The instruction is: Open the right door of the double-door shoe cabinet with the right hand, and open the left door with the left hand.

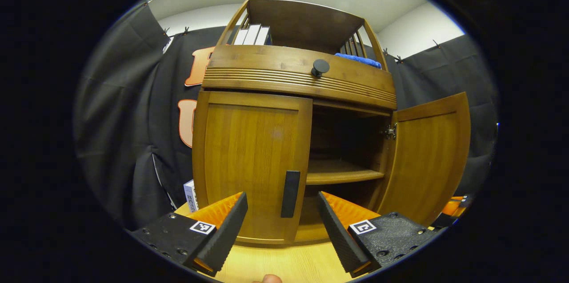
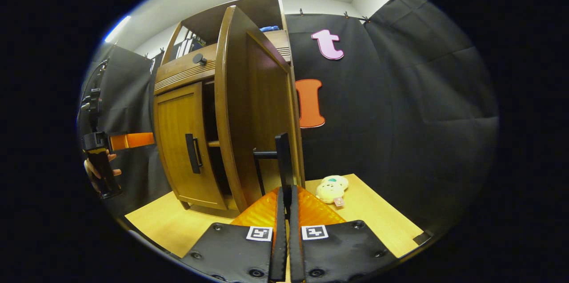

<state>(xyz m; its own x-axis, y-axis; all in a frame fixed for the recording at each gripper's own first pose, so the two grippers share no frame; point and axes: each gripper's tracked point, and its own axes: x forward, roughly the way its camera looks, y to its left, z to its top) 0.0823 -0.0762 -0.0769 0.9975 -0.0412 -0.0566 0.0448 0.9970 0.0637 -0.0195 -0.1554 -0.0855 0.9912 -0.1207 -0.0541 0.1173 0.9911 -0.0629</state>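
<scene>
**Right door open, left door still to grab — watch the approach**

We have the shoe cabinet (image 1: pixel 293 109) standing on the desk (image 1: pixel 284 261). Right door (image 2: pixel 249 109) is swung wide, right gripper (image 2: pixel 286 212) clenched on its handle (image 2: pixel 282 158). Left door (image 1: pixel 253 158) is shut; left gripper (image 1: pixel 282 225) is released, jaws spread short of the left handle (image 1: pixel 290 194).

Risks, in our judgement: over-pulling the right door strains the hinge (image 1: pixel 390 131); an off-centre left approach could clip the door panel; the handle is slim, so a shallow pinch may slip.
</scene>
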